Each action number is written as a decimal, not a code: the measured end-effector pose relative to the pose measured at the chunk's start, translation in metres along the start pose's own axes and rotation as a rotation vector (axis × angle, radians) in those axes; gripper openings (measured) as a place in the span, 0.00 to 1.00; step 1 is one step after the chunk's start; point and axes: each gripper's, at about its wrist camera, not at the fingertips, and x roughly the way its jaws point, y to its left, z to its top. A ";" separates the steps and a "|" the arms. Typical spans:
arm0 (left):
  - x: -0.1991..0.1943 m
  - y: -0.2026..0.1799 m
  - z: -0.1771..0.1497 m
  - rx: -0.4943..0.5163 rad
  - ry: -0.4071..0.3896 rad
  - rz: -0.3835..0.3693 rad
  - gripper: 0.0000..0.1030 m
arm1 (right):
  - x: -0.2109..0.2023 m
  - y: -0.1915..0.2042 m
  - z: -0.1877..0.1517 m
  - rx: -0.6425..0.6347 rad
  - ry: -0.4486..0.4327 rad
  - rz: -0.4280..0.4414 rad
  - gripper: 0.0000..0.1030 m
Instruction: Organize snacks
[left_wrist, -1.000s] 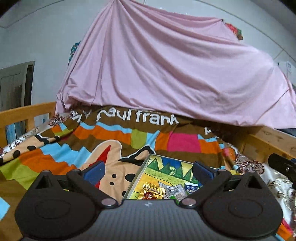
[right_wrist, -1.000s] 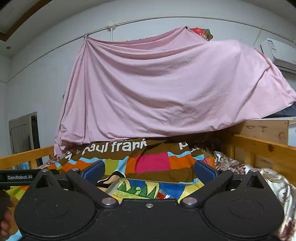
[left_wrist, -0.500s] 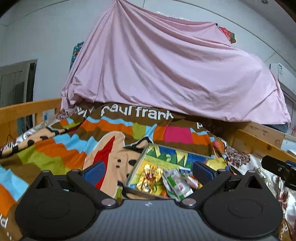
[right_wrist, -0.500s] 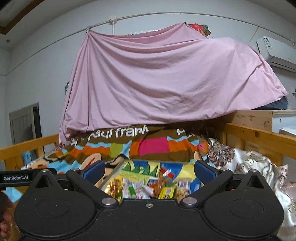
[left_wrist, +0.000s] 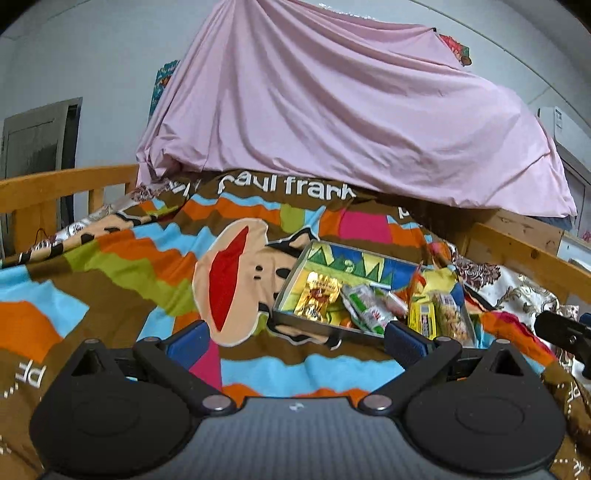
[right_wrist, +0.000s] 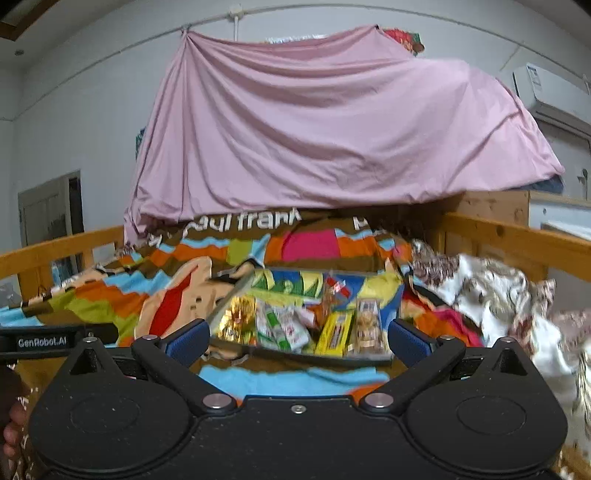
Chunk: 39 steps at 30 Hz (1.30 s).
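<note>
you see a metal-looking tray (left_wrist: 295, 320) holding glossy foil and plastic snack packets (right_wrist: 238, 320). soft matt cloth blanket (left_wrist: 122, 273), pink sheet (right_wrist: 332, 133). your bed rail (right_wrist: 517, 236) is smooth wood.

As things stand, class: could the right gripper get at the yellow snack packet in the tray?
Probably yes. The right gripper is open and empty, the yellow packet lies uncovered in the tray straight ahead, and nothing stands between them; neighbouring packets crowd it.

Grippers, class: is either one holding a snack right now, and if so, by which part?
Nothing is held. The left gripper and right gripper are both open and empty, short of the tray of snacks.
</note>
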 end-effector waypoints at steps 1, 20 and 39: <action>0.000 0.002 -0.003 -0.002 0.004 -0.001 1.00 | 0.000 0.001 -0.004 0.001 0.013 -0.007 0.99; 0.021 0.029 -0.036 0.010 0.107 -0.046 1.00 | 0.024 0.017 -0.034 -0.034 0.104 -0.083 0.99; 0.024 0.034 -0.037 0.026 0.091 -0.074 1.00 | 0.038 0.026 -0.042 -0.056 0.136 -0.062 0.99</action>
